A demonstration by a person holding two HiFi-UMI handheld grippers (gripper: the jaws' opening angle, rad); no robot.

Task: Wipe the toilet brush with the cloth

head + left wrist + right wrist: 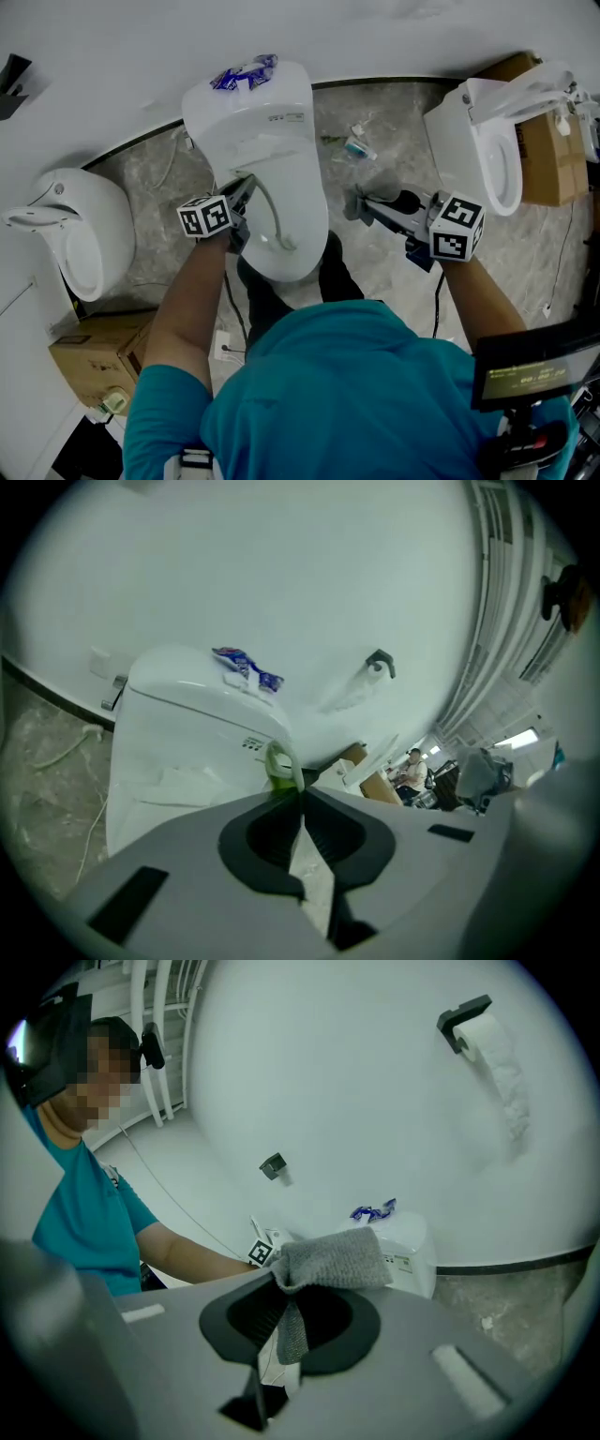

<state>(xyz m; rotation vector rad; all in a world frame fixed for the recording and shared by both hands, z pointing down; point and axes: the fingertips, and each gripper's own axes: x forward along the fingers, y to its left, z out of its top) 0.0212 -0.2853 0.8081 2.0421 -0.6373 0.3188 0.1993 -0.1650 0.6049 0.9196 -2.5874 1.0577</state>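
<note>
My left gripper (246,192) is over the bowl of the middle toilet (248,122). It is shut on the toilet brush (273,218), a thin white curved rod that runs down over the bowl. In the left gripper view the brush's green-and-white looped end (279,764) sticks out past the closed jaw tips of that gripper (302,794). My right gripper (367,206) is to the right of that toilet, above the floor, and is shut on a grey cloth (354,202). In the right gripper view the cloth (333,1258) is bunched over the jaws of the right gripper (281,1286). Cloth and brush are apart.
A blue packet (244,73) lies on the middle toilet's tank. A second toilet (469,150) stands at the right and a third (80,225) at the left. Cardboard boxes sit at lower left (94,361) and upper right (548,155). A paper roll holder (469,1012) hangs on the wall.
</note>
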